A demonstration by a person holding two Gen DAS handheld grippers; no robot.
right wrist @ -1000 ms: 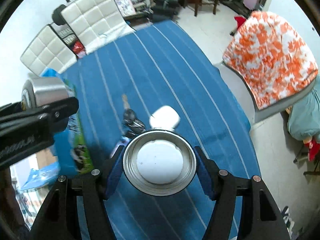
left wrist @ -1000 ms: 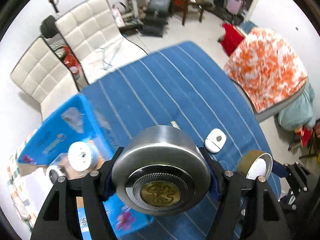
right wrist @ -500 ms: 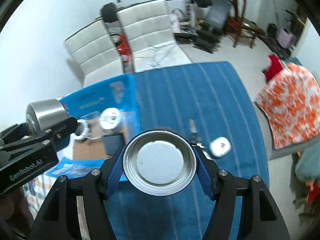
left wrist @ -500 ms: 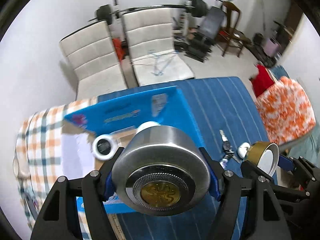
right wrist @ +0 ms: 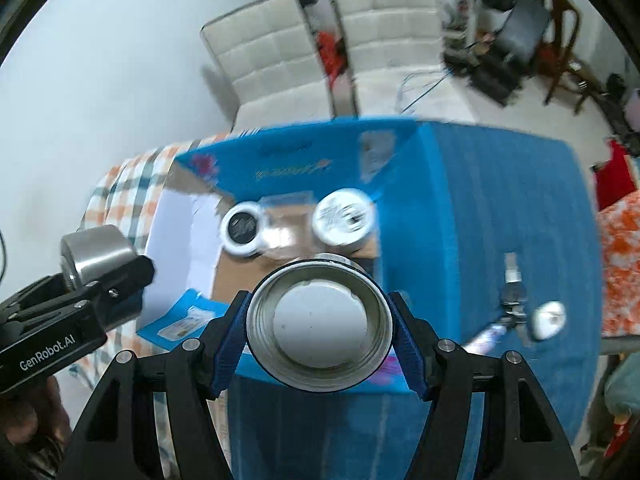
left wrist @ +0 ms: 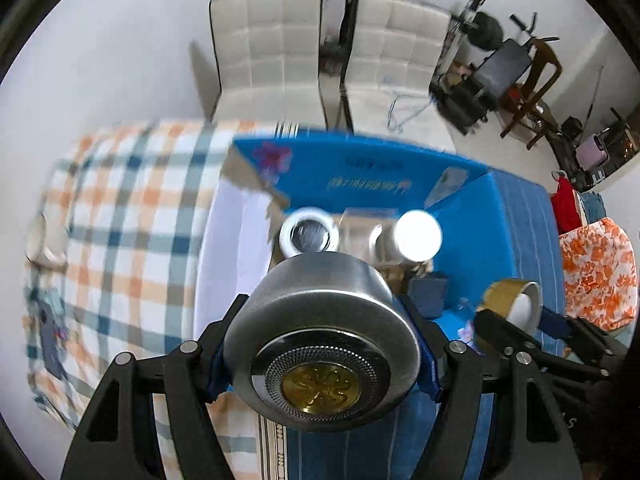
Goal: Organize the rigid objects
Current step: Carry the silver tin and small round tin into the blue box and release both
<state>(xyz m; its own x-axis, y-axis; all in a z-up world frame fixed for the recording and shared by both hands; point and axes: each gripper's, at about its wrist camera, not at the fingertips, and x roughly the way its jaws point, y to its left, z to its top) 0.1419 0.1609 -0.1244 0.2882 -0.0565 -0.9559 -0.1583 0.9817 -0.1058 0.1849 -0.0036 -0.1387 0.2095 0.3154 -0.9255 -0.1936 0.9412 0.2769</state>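
Steel canister (left wrist: 320,332), round, with a mesh end and a brass-coloured disc at its middle, sits pinched between the blue pads of the left tongs (left wrist: 322,364), held in the air above the near edge of the open blue cardboard box (left wrist: 360,168); the right tongs (right wrist: 320,332) clamp a shallow metal tin (right wrist: 318,320), its open side toward the camera and a pale disc inside it; seen from the left tongs, that tin hangs just to their right, over the box's right-hand part; ahead of both pairs of tongs, inside the box, stand a white-rimmed dark jar (right wrist: 242,226) and a white-topped can (right wrist: 344,216), a clear packet between them; to the right of the right tongs, on the blue striped cloth (right wrist: 500,208), lie a bunch of keys (right wrist: 512,292) and a small white case (right wrist: 548,320), well apart from the box; to the left of the left tongs spreads a checked cloth (left wrist: 120,216); beyond the box stand two white quilted chairs (left wrist: 272,52).
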